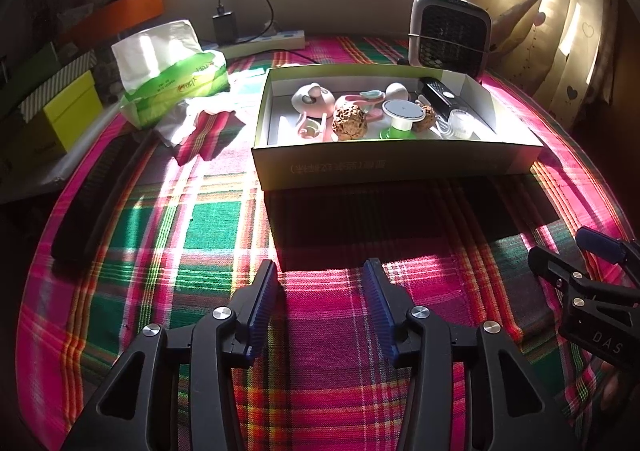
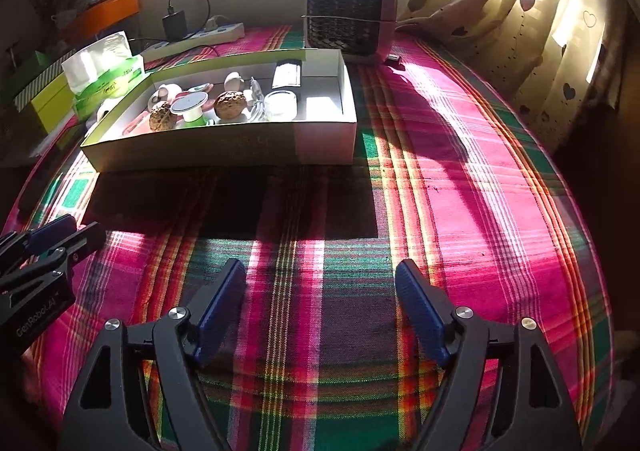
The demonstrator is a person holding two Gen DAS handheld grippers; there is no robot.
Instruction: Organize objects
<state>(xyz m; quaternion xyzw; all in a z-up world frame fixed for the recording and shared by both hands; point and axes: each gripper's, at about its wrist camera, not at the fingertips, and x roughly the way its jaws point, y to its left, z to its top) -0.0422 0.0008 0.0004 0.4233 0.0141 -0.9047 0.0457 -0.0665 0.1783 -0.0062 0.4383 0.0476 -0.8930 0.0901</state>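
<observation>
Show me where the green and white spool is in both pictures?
Left wrist view: the green and white spool stands inside the box, just right of middle.
Right wrist view: the spool is upper left, in the same box.
Shared landmark: the fan heater behind the box.

The tablecloth (image 1: 208, 219) is a plaid of magenta, green and dark purple with thin yellow, white and orange stripes. The box (image 1: 392, 165) has olive-green outer walls and a white inside. In it lie two brown knobbly balls (image 1: 349, 122), pink and cream pieces (image 1: 312, 99) and a white disc on a green base (image 1: 401, 119). At the table's far left edge, the tissue pack (image 1: 176, 89) is green and white. The curtain (image 2: 560, 31) is cream with dark hearts. Both grippers' pads (image 1: 260, 311) are blue on black fingers.
</observation>
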